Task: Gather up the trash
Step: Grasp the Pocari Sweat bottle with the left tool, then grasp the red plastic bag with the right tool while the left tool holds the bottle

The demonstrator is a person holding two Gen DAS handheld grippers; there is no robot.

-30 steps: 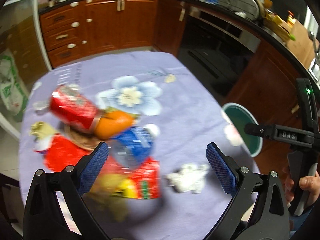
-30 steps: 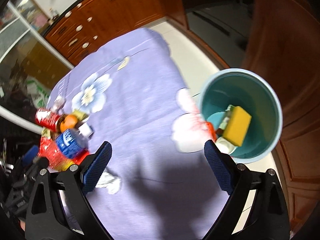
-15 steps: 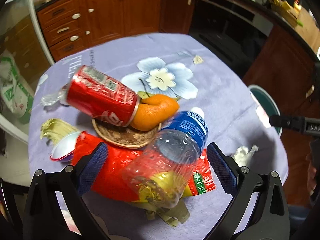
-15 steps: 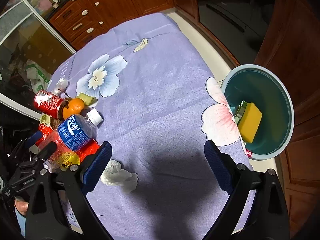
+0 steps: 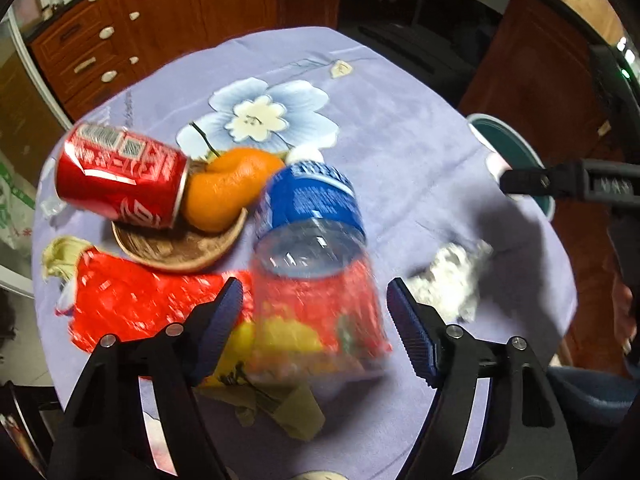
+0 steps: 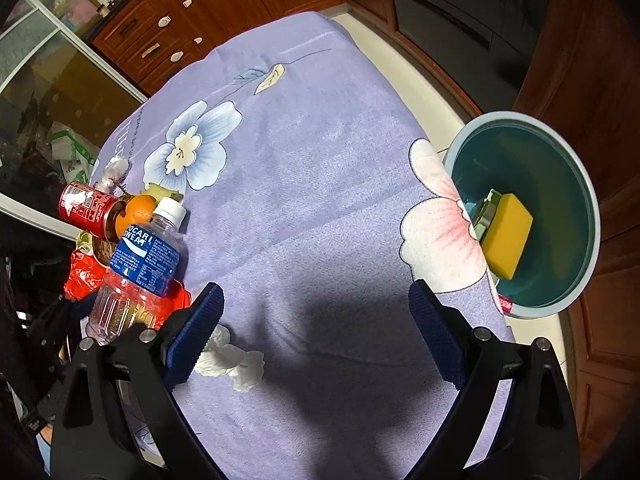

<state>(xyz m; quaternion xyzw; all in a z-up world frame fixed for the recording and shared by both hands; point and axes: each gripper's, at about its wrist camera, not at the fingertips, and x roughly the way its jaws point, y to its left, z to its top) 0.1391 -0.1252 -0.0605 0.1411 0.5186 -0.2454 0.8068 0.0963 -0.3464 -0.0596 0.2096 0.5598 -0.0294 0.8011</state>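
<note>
A clear plastic bottle [image 5: 312, 216] with a blue label lies on a red snack bag [image 5: 132, 304], cap pointing away. My left gripper [image 5: 315, 284] straddles its lower body. The jaws are closing, with a thin gap still showing at each pad. Beside the bottle are a red cola can [image 5: 120, 180] and an orange [image 5: 228, 188] on a brown dish [image 5: 180, 248]. A crumpled white tissue [image 5: 448, 280] lies to the right. My right gripper [image 6: 316, 288] hangs open over bare purple cloth, with the tissue [image 6: 232, 360] by its left finger and the bottle [image 6: 140, 264] further left.
A teal bin [image 6: 588, 208] stands below the table's right edge with a yellow sponge [image 6: 506, 236] inside. The purple flowered tablecloth [image 6: 300, 140] covers a round table. Wooden cabinets [image 5: 160, 20] run behind it. Olive scraps [image 5: 296, 412] lie under the snack bag.
My left gripper has dropped down around the bottle and its jaws have narrowed. In the right wrist view the table has come a little closer.
</note>
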